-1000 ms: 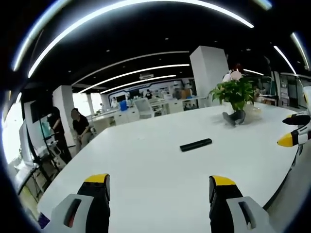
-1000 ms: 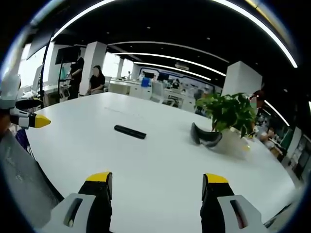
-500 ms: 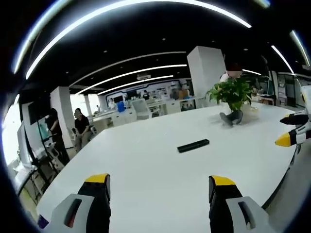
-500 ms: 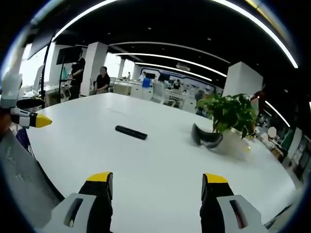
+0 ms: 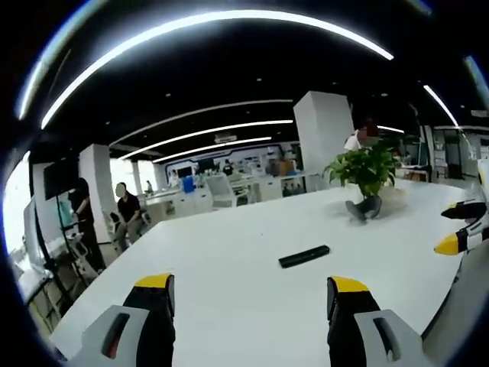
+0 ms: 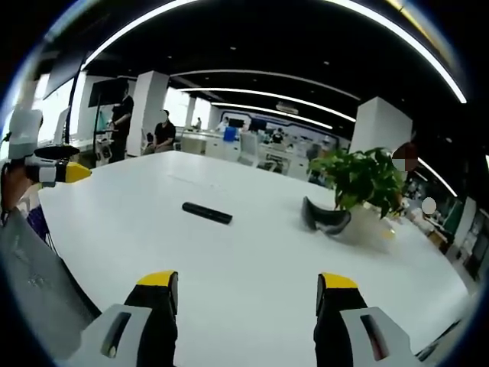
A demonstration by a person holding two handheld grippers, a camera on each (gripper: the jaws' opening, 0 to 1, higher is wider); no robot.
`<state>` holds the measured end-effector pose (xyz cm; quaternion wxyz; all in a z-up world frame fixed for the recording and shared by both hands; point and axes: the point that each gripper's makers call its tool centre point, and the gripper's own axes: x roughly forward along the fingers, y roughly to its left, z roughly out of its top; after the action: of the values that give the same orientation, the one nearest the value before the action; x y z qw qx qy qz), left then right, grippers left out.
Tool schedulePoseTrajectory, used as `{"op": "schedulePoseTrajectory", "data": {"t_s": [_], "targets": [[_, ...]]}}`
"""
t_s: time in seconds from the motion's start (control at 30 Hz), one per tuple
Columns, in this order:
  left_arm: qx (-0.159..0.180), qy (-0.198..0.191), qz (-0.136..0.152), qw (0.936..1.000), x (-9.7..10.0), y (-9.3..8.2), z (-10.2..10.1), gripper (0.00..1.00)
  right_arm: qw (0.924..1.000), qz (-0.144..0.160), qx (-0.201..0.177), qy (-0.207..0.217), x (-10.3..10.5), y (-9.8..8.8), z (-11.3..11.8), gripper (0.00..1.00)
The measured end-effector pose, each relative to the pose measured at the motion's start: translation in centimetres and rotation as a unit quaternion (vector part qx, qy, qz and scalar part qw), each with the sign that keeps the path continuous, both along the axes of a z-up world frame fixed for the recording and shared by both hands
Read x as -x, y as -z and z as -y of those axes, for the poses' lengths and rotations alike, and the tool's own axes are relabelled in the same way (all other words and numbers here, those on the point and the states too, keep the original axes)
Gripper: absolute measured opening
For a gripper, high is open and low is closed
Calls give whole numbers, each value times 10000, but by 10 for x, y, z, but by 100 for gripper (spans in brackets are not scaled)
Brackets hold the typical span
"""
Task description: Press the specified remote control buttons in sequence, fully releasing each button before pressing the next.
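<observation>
While both grippers' fingers (image 5: 157,284) stand open and empty, approach the remote (image 6: 207,212) on the bench (image 6: 252,260) squarely, pressing one button only.

Both grippers up, jaws spread wide

Left gripper (image 5: 252,294) hangs with its yellow-tipped jaws well apart; right gripper (image 6: 246,290) likewise parted, holding nothing. Each one's yellow tip pokes in at the other view's edge.

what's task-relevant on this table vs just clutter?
In the job:
- black remote control, lying flat on the white table
- left gripper and right gripper, both with jaws open, neither touching it

Lying about:
- potted plant
- dark curved object beside the plant
</observation>
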<state>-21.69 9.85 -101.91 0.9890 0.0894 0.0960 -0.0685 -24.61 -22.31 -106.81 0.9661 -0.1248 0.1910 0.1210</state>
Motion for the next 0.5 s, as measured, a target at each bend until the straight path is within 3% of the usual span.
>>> {"op": "schedulePoseTrajectory", "data": {"t_s": [0.1,0.5], "targets": [[-176,150,46,9997,-8,-6,5,84,10000,-11,-27,15,0,0,0,73],[-360,531,202,9977,-55,-30,15,84,9999,-96,23,54,0,3,2,68]]}}
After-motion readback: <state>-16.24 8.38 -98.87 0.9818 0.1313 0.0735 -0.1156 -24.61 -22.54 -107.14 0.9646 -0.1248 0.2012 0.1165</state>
